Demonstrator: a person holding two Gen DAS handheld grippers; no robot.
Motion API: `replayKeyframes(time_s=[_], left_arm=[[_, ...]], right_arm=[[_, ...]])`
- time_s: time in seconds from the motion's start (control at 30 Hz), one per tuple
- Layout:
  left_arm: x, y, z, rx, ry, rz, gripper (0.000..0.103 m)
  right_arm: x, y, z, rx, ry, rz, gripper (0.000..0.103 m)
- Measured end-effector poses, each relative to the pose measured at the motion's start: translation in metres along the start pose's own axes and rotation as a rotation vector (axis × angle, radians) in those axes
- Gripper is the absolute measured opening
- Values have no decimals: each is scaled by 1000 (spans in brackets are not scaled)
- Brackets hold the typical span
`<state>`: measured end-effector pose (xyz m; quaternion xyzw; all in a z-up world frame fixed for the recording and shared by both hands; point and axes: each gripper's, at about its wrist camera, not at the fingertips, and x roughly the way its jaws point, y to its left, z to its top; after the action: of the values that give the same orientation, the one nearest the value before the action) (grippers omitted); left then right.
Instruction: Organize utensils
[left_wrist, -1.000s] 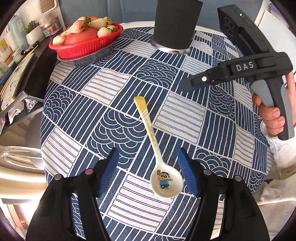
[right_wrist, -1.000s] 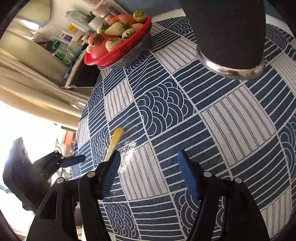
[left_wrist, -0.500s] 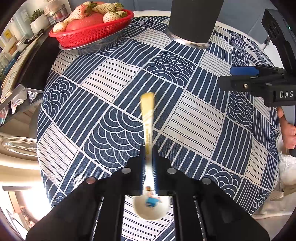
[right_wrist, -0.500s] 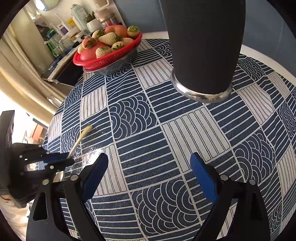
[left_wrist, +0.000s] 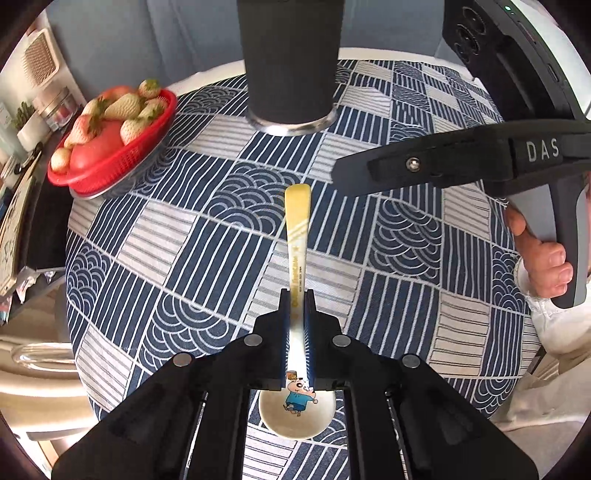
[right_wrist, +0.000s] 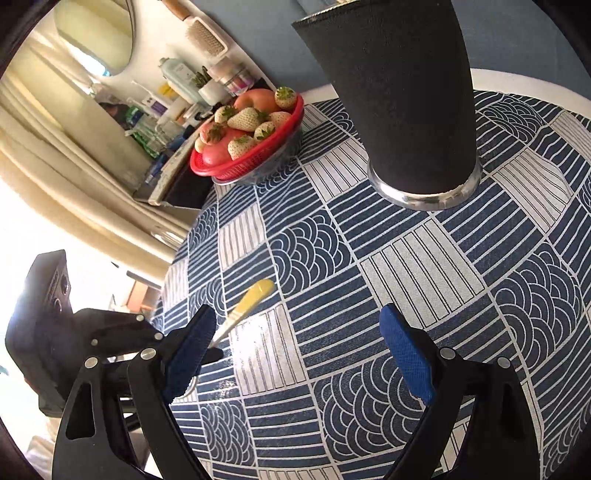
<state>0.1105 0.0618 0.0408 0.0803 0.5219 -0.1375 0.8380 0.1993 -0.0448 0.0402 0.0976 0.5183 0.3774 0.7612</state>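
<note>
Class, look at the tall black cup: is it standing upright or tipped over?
Upright. The black cup stands on its silver base ring, flat on the patterned tablecloth, mouth upward.

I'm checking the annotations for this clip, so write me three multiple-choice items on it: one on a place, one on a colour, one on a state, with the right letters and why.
1. Where does the red plastic basket of strawberries stand relative to the tall black cup with the metal base, in the left wrist view?
A. To its left
B. To its right
C. Inside it

2. What colour is the far end of the ceramic cartoon spoon's handle?
A. Green
B. Yellow
C. Red

3. How does the left gripper stand?
A. Wide open, holding nothing
B. Shut on the basket rim
C. Shut on the spoon handle

Answers:
1. A, the basket sits at the left edge of the blue patterned tablecloth, the cup at top centre.
2. B, the handle tip is yellow in both views.
3. C, both pads press the handle just above the bowl; the right gripper is the open, empty one.
</note>
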Motion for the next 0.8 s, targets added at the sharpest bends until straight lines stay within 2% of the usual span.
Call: replayKeyframes(time_s=[0.13,0.2,0.23,0.27,0.3,0.33,0.43,0.57,0.8], left_arm=[[-7,-19,17,43,-29,-32,7],[-9,-29,23,68,-40,-44,7],[-9,-33,26,79,-44,-48,7],[-9,-37,29,88,-48,-49,7],[-9,-41,30,96,-52,-52,7],[-8,-43,32,100,-53,-54,8],[-9,-47,38,109,-82,-66,8],[-15,-50,50,118,-120,-80,8],[-41,-57,75,158,-217,-94,8]], right_arm=[[-12,-8,1,36,-17,30,86],[-17,-12,0,50,-24,50,82],[-18,-12,0,43,-19,64,65],[-20,-12,0,34,-15,81,38],[-23,-11,-1,27,-11,97,24],[-28,-9,-2,17,-28,106,14],[-49,0,-2,-36,-92,86,9],[-72,6,4,-57,-132,110,5],[-119,23,19,-141,-225,58,5]])
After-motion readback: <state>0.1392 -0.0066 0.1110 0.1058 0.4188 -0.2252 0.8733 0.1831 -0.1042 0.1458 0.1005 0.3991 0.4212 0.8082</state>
